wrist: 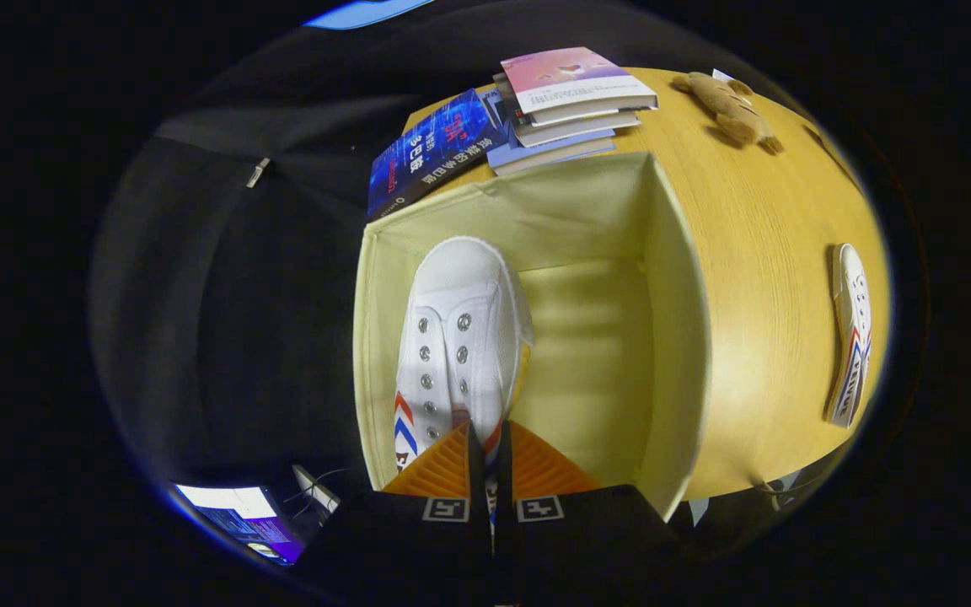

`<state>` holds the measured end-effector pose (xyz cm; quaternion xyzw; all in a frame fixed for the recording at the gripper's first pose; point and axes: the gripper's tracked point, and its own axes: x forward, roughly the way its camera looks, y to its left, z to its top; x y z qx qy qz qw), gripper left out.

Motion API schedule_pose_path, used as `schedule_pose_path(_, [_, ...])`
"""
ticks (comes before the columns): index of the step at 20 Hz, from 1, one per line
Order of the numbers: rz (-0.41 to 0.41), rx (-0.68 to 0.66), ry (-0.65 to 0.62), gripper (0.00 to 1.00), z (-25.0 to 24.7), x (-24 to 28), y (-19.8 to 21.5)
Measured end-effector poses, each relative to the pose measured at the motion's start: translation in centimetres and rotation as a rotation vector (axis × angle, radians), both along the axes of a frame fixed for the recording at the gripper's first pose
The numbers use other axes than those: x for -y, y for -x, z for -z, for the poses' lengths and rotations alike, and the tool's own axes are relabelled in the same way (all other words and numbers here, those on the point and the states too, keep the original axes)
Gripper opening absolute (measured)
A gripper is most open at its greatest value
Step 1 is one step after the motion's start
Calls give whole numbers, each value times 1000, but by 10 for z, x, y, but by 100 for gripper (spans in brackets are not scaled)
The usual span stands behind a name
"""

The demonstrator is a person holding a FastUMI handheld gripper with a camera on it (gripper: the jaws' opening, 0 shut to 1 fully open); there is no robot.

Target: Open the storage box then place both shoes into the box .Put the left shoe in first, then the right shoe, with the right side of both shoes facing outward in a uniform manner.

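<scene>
My gripper (485, 438) is shut on a white canvas shoe (458, 337) at its heel end, both fingers pressing close together on it. The shoe hangs toe-forward over the open pale yellow storage box (671, 337), on the box's left side, with red and blue chevrons showing on its flank. Whether it touches the box floor I cannot tell. The second white shoe (850, 333) lies on its side on the wooden table, well to the right of the box.
The box stands on a light wooden table (755, 253). Beyond the box sit a stack of books (565, 105) and a blue book (431, 152). A brown plush toy (730, 105) lies at the far right. A lit screen (241, 514) glows below left.
</scene>
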<state>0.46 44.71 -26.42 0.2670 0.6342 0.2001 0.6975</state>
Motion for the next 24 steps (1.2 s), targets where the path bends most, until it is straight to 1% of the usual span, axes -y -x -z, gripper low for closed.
schedule_pose_path(4, [-19, -6, 21, 6, 8, -11, 5])
schedule_pose_path(6, [-14, -2, 13, 6, 8, -11, 3])
schedule_pose_path(8, [-13, 8, -11, 13, 1, -12, 2])
schedule_pose_path(9, [-4, 16, -27, 20, -2, -12, -1])
schedule_pose_path(11, [15, 24, -92, 26, -21, -18, -6])
schedule_pose_path(12, [18, 29, -109, 33, -25, -19, -9])
schedule_pose_path(14, [4, 59, -118, 53, -35, -16, -10])
schedule_pose_path(16, [-12, 76, -132, 65, -43, -12, -6])
schedule_pose_path(17, [-17, 76, -139, 82, -47, -9, -3])
schedule_pose_path(18, [-20, 79, -145, 91, -50, -5, -1])
schedule_pose_path(19, [-23, 84, -152, 95, -53, -1, 2])
schedule_pose_path(21, [-27, 92, -182, 95, -65, 9, 7])
schedule_pose_path(24, [3, 101, -263, 95, -92, 31, 9])
